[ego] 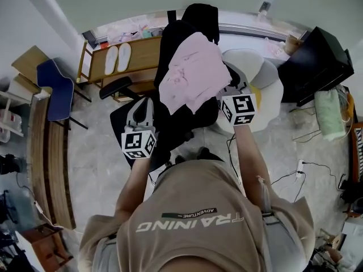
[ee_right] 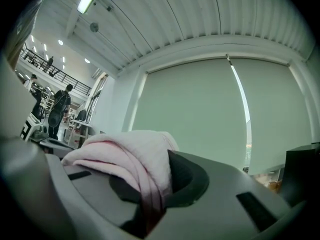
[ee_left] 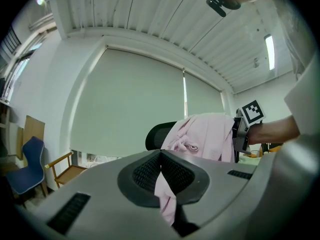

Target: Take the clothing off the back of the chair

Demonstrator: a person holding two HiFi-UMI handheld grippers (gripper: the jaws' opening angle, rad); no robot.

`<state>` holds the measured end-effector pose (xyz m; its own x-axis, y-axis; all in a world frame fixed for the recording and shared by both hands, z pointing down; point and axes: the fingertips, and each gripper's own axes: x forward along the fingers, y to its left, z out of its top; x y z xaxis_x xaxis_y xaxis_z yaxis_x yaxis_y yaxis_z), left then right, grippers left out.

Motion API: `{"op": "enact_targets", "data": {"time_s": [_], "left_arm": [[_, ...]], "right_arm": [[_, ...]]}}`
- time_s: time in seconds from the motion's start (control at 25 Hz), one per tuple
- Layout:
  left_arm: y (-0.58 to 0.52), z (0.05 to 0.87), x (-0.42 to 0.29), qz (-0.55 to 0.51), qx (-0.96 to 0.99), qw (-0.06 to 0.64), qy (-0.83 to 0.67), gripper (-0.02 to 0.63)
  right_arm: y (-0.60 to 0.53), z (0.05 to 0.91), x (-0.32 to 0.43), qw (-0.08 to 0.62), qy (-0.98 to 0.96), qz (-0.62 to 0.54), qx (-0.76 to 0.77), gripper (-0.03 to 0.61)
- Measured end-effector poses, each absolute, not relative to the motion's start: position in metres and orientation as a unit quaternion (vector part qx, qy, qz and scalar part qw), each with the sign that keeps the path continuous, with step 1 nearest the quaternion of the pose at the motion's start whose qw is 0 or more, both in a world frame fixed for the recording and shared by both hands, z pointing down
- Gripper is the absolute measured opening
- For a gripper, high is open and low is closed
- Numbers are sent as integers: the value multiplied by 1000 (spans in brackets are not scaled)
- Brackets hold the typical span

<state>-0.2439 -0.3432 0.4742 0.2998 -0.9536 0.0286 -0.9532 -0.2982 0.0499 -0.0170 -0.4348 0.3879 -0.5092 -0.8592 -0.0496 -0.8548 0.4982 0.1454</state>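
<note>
Left gripper (ee_left: 162,186) and right gripper (ee_right: 150,196) jaws each clamp 1 pink garment (ego: 193,75) over 1 black chair (ego: 170,44). Left of it: 1 blue chair (ego: 57,89), 2 white slippers (ego: 110,60). Right: 1 black cabinet (ego: 320,64).

A blue chair (ego: 58,92) stands beside the wooden seat (ego: 144,52) (pale slippers (ego: 117,58) on it).

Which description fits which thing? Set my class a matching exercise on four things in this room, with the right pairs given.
Things:
1. pink garment
2. office chair
3. blue chair
4. white slippers

Descriptions:
a. black
b. lying on the wooden bench
c. pinched by the left gripper and the right gripper
d. at the left of the head view, by the wall

Pairs: 1-c; 2-a; 3-d; 4-b
</note>
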Motion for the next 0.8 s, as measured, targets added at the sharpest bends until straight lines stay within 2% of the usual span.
{"op": "enact_targets", "data": {"time_s": [0.8], "left_arm": [[-252, 456, -217, -14, 740, 14, -672, 13]], "right_arm": [[-386, 390, -5, -7, -909, -53, 413, 67]]}}
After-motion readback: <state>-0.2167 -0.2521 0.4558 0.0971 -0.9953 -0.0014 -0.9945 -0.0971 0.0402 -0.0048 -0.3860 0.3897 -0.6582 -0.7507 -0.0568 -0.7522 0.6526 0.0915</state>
